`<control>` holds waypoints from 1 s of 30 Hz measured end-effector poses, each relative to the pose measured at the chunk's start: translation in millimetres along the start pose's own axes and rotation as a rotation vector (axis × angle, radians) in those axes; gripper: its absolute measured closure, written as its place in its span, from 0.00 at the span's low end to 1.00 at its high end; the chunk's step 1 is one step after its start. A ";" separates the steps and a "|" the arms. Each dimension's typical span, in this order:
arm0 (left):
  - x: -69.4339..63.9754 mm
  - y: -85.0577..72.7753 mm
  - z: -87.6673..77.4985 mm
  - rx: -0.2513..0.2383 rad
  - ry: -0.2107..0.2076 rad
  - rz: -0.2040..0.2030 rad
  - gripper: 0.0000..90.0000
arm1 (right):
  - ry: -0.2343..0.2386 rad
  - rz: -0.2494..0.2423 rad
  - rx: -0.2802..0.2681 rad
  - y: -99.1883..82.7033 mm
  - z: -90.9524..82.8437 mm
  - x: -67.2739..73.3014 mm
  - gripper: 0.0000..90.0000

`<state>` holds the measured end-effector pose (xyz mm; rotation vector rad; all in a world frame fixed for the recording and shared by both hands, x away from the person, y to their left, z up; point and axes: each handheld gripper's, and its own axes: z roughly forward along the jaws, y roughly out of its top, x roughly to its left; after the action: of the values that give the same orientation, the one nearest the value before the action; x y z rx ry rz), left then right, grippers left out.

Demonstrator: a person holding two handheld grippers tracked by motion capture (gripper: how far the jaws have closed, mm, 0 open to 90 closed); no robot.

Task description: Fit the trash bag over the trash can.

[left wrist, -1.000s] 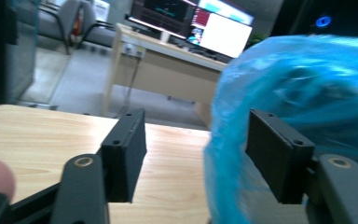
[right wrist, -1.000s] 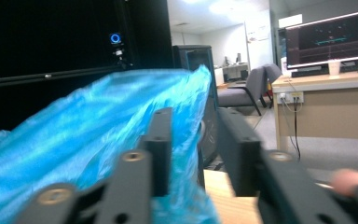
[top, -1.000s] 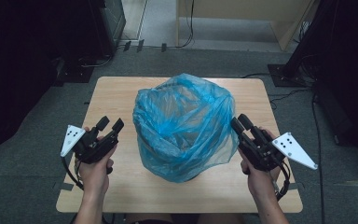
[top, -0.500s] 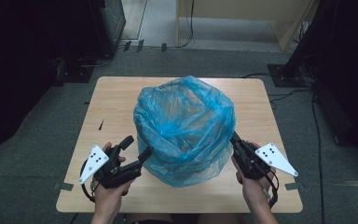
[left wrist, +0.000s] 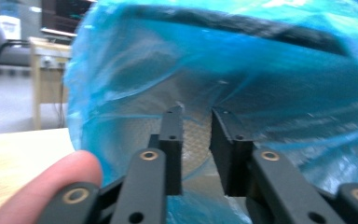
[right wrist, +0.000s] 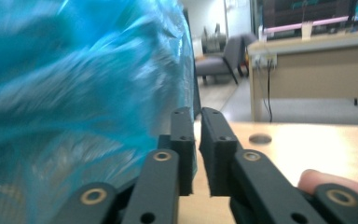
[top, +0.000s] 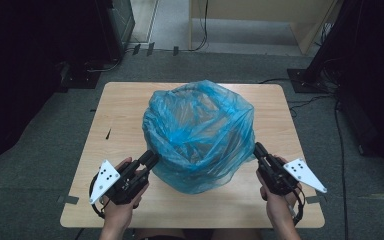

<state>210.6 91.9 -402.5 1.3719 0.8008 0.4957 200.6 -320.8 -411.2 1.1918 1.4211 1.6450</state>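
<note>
A large blue plastic bag (top: 200,135) covers a round bin in the middle of the wooden table (top: 115,120). My left gripper (top: 150,157) lies low at the bag's near left foot, tips against the film. In the left gripper view its jaws (left wrist: 196,112) have just been closing and stand a small gap apart, the bag (left wrist: 214,70) and the mesh behind it showing through. My right gripper (top: 257,148) touches the bag's right flank. Its jaws (right wrist: 196,112) have just been opening a little and stand almost together, the bag (right wrist: 74,93) beside the left one.
The bin's dark rim (left wrist: 242,28) shows through the film. Bare wood lies to the left, right and front of the bag. Dark equipment and cables (top: 325,85) surround the table on the grey floor. A desk (right wrist: 317,51) stands far behind.
Both hands came down and nearer the table's front edge. The left gripper swung in to the bag's lower left and narrowed its jaws. The right gripper sank along the bag's right side.
</note>
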 end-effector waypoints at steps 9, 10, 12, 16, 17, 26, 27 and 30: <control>14.2 1.1 15.3 0.065 0.113 -0.004 0.93 | -0.034 0.005 -0.125 27.8 -15.7 -13.3 0.75; 14.4 0.3 17.5 0.077 0.127 0.001 0.94 | -0.047 0.012 -0.136 31.8 -16.7 -15.5 0.73; 15.4 -2.9 23.9 0.104 0.142 -0.005 0.94 | -0.055 0.031 -0.158 39.6 -16.5 -18.3 0.68; 20.8 -6.7 35.7 0.140 0.190 -0.028 0.96 | 0.018 0.033 -0.159 53.1 -7.4 -9.1 0.50; 22.2 -7.1 37.7 0.147 0.196 -0.030 0.95 | 0.036 0.023 -0.145 54.6 -3.1 -4.3 0.47; 26.8 -9.2 49.7 0.165 0.251 -0.018 0.92 | 0.104 -0.033 -0.057 35.4 27.0 23.9 0.80; 27.2 -9.0 50.1 0.165 0.253 -0.017 0.91 | 0.104 -0.047 -0.047 31.0 28.6 27.5 0.85; 30.3 -7.4 47.8 0.161 0.264 -0.025 0.81 | 0.082 -0.097 -0.005 16.0 32.2 39.3 0.99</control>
<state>265.0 81.2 -416.0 1.4600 1.0906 0.6114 217.0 -276.2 -387.1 1.0471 1.5004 1.6460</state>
